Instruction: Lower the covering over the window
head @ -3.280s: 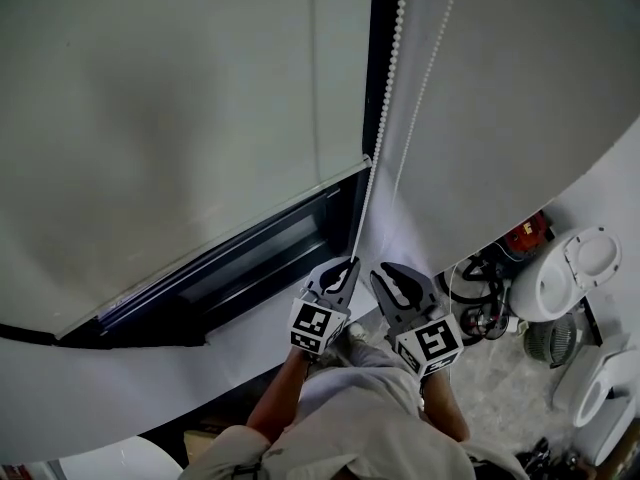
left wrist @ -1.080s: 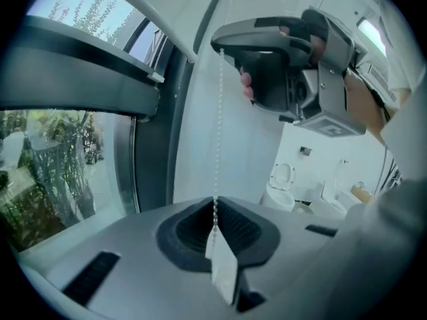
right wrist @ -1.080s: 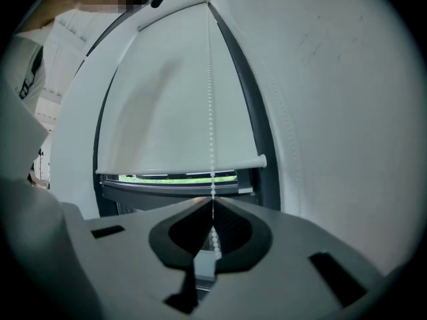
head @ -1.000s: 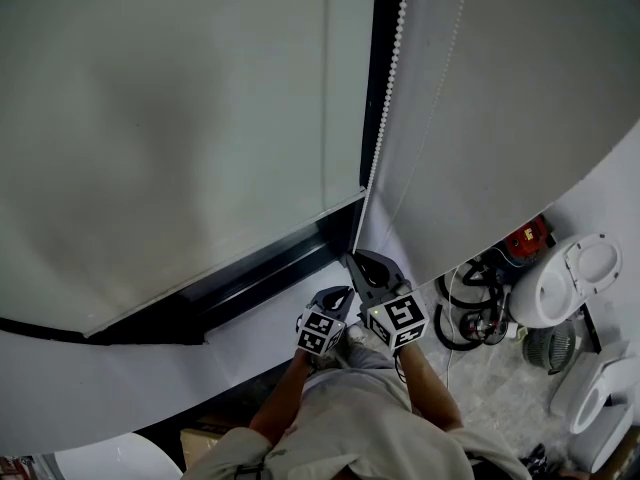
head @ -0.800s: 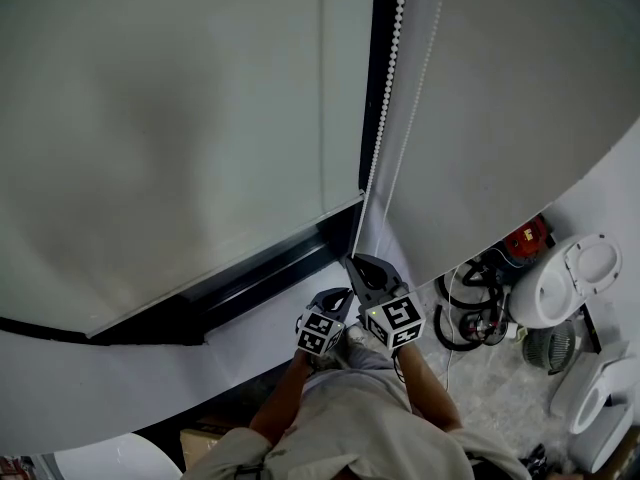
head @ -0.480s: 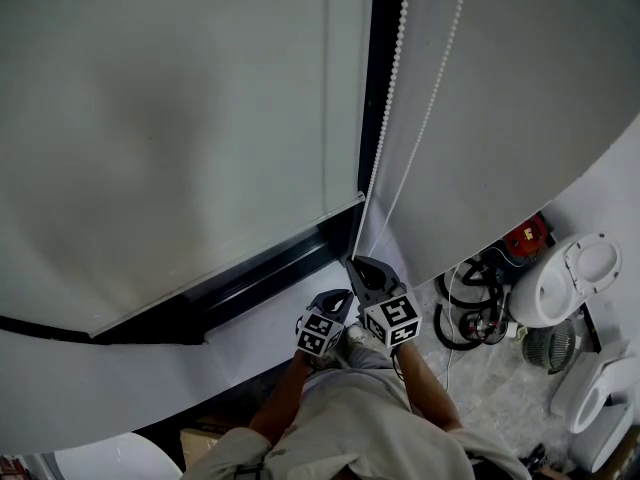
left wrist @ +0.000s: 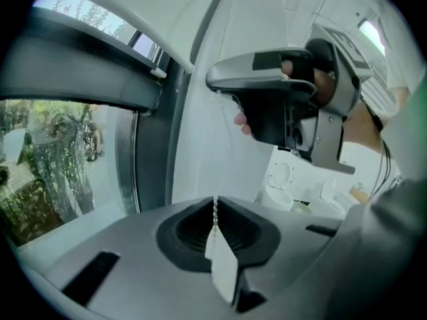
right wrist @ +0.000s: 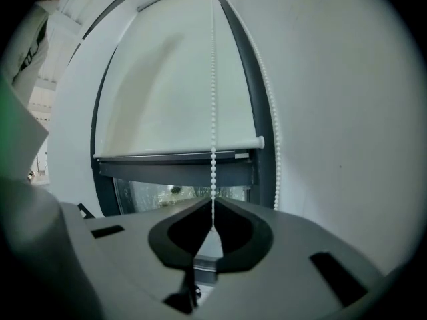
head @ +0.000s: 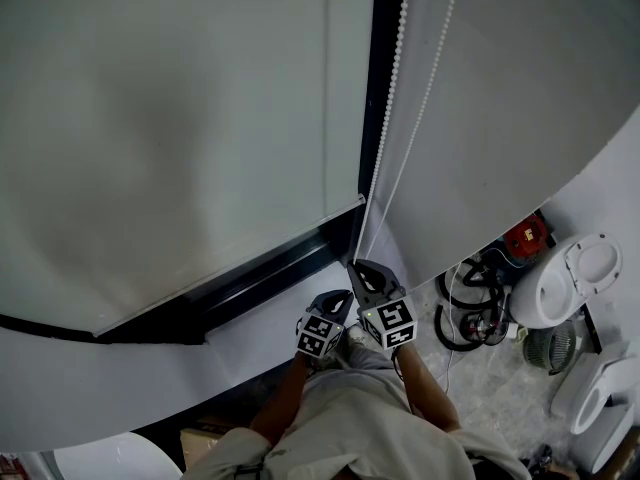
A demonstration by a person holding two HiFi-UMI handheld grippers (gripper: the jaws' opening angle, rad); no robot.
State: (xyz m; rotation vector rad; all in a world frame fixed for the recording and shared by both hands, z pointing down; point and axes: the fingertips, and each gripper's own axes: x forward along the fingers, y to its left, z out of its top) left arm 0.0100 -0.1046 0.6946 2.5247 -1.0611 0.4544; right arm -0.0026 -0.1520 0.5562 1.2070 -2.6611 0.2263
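Observation:
A pale roller blind (head: 200, 118) covers most of the window, its bottom bar (head: 230, 263) just above the dark sill. The white bead chain (head: 390, 78) hangs along the frame's right side. My right gripper (head: 355, 266) holds one strand of the chain (right wrist: 213, 112) between its tips, and its jaws are beginning to open. Just below it, my left gripper (head: 345, 295) is shut on the same chain (left wrist: 215, 212). The right gripper view shows the blind (right wrist: 173, 92), with a strip of glass (right wrist: 173, 192) bare under its bar (right wrist: 180, 148).
The dark window frame (head: 372, 118) runs between the blind and a white wall (head: 520, 88). On the floor at right stand two white toilets (head: 560, 278), a red tool (head: 525, 236), coiled cables (head: 465, 313) and a small fan (head: 550, 340).
The right gripper, open beside the chain earlier, has closed on it and slid down close to the left gripper. The blind's bottom bar has dropped lower. The left gripper has barely moved.

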